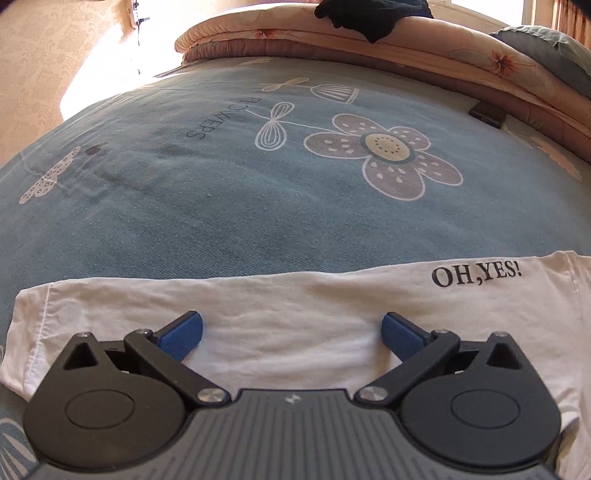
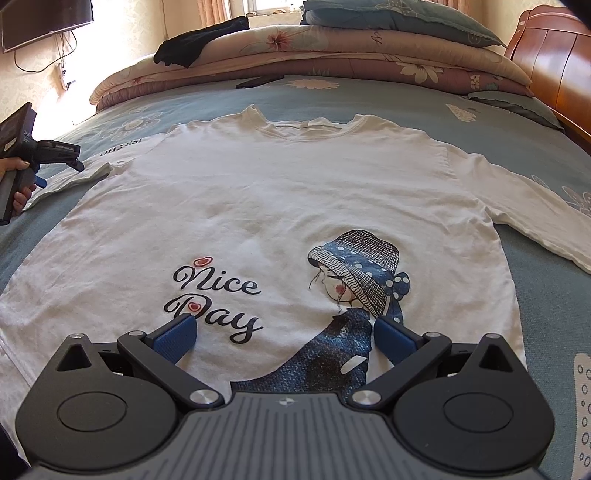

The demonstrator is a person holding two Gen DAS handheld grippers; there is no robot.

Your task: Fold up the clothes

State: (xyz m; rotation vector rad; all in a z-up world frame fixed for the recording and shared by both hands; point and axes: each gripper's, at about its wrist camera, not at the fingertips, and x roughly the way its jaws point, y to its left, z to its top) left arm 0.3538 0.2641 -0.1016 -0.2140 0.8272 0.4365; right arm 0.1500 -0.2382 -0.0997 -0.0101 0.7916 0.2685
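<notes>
A white long-sleeved shirt [image 2: 258,199] lies flat, front up, on the blue bed sheet [image 2: 535,295], printed with "Nice Day" and a girl in a hat. Its right sleeve [image 2: 535,221] stretches out to the right. Its left sleeve [image 1: 288,306], marked "OH,YES!", lies under my left gripper [image 1: 291,332], which is open just above the cloth. The right wrist view shows that left gripper [image 2: 55,166] in a hand at the far left. My right gripper [image 2: 284,336] hovers open over the shirt's lower front, holding nothing.
Folded floral quilts [image 2: 332,55] and a blue pillow [image 2: 399,16] are stacked at the far side of the bed, with a black garment [image 2: 199,38] on top. A dark flat object [image 1: 487,115] lies by the quilts. A wooden headboard [image 2: 554,62] stands at right.
</notes>
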